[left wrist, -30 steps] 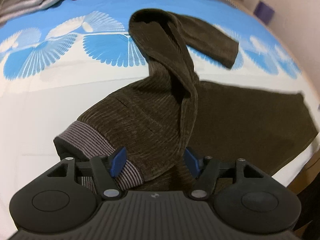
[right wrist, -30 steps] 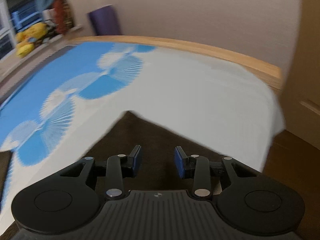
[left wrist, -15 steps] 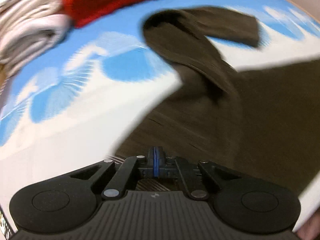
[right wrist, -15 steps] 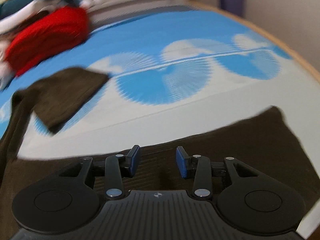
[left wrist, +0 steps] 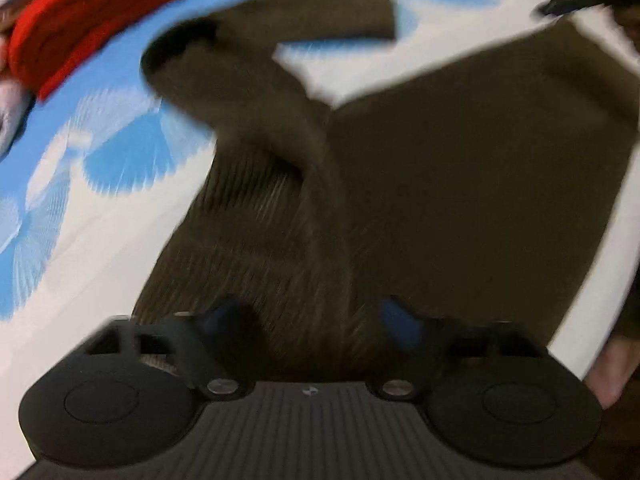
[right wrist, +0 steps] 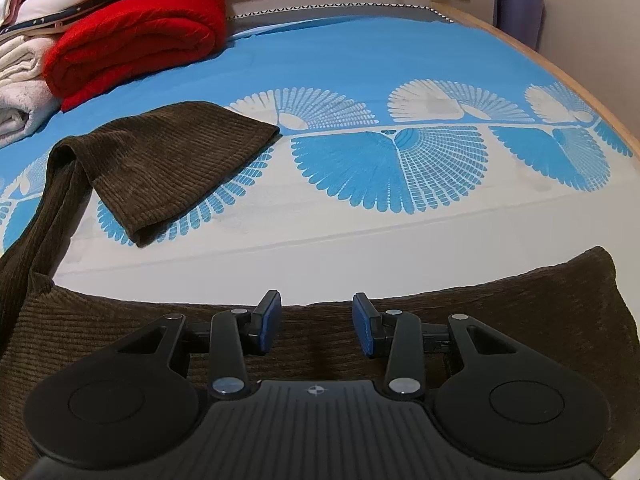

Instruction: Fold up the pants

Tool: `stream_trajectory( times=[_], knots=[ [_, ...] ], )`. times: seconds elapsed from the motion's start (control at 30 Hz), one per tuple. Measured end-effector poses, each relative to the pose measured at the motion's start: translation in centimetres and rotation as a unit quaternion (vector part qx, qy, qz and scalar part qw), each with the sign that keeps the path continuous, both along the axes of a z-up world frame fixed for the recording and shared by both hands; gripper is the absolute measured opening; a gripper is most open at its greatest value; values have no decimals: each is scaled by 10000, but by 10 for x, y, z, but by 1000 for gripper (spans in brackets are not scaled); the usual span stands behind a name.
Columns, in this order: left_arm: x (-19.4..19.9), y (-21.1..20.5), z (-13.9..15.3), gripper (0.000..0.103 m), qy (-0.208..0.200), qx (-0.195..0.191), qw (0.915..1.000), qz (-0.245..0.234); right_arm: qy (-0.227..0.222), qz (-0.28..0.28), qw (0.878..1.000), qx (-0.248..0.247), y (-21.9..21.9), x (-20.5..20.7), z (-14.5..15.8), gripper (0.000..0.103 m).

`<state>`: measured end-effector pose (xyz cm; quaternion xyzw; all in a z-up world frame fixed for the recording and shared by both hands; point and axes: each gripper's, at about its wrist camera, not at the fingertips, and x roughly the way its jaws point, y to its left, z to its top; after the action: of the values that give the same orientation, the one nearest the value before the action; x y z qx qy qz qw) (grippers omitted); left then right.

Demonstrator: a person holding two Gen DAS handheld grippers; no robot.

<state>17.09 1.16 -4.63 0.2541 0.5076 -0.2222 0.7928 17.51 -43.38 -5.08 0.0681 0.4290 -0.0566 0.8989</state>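
In the left wrist view, which is blurred, the left gripper (left wrist: 310,320) sits at the bottom centre with its jaws opening over the waist end of the brown corduroy pants (left wrist: 460,184). Ribbed cloth lies between the blue pads (left wrist: 400,326), but the pads do not press on it. From there one leg runs toward the upper right of the frame, lying flat, its hem near the top right corner. The other leg climbs toward the upper left, bends back on itself, and its end points right along the top of the frame.

In the right wrist view the right gripper (right wrist: 316,324) is at the bottom centre, jaws spread and holding nothing, poised above the near leg of the pants (right wrist: 500,320). That leg's long axis runs across the lower frame from left to right, ending in a hem at the right. The second leg rises along the left edge, folds over, and its end points right and down at the middle left.

The pants lie on a bedsheet (right wrist: 400,60) of blue with white fan shapes. A folded red blanket (right wrist: 136,36) and pale folded towels (right wrist: 20,84) lie in the upper left.
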Motion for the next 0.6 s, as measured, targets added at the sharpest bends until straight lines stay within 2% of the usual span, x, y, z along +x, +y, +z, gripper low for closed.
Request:
stream_trajectory(
  times=[0.03, 0.1, 0.23, 0.3, 0.33, 0.37, 0.4, 0.43, 0.47, 0.5, 0.57, 0.6],
  knots=[
    [6, 7, -4, 35, 71, 64, 9998, 167, 7, 17, 10000, -15, 0, 0, -1, 41],
    [10, 19, 2, 12, 152, -269, 9992, 240, 26, 25, 10000, -48, -1, -1, -1, 41],
    [12, 31, 14, 12, -198, -254, 9990, 308, 30, -57, 10000, -58, -7, -5, 1, 41],
    [16, 43, 24, 12, -734, -114, 9952, 633, 36, -126, 9999, -43, -12, -8, 1, 41],
    [22, 51, 31, 13, -1209, 66, 9873, 1024, 41, -155, 9999, -35, -14, -9, 2, 41],
    [30, 62, 40, 15, -1881, 434, 9677, 1624, 41, -176, 9998, -34, -15, -11, 2, 41],
    [36, 76, 50, 24, -2619, 879, 9330, 2307, 30, -188, 9998, -35, -16, -12, 3, 41],
    [40, 90, 60, 41, -3110, 1104, 8992, 2872, 22, -188, 9998, -36, -17, -14, 4, 41],
    [43, 105, 67, 49, -3314, 1149, 8720, 3415, 20, -191, 9998, -39, -17, -15, 4, 41],
    [43, 118, 73, 56, -3211, 905, 8639, 3774, 20, -196, 9998, -43, -18, -16, 5, 41],
    [37, 147, 79, 56, -2597, -334, 8691, 4196, 4, -195, 9998, -37, -18, -19, 6, 41],
    [35, 157, 77, 56, -2265, -730, 8696, 4325, -6, -196, 9998, -29, -18, -20, 7, 41]
  ],
)
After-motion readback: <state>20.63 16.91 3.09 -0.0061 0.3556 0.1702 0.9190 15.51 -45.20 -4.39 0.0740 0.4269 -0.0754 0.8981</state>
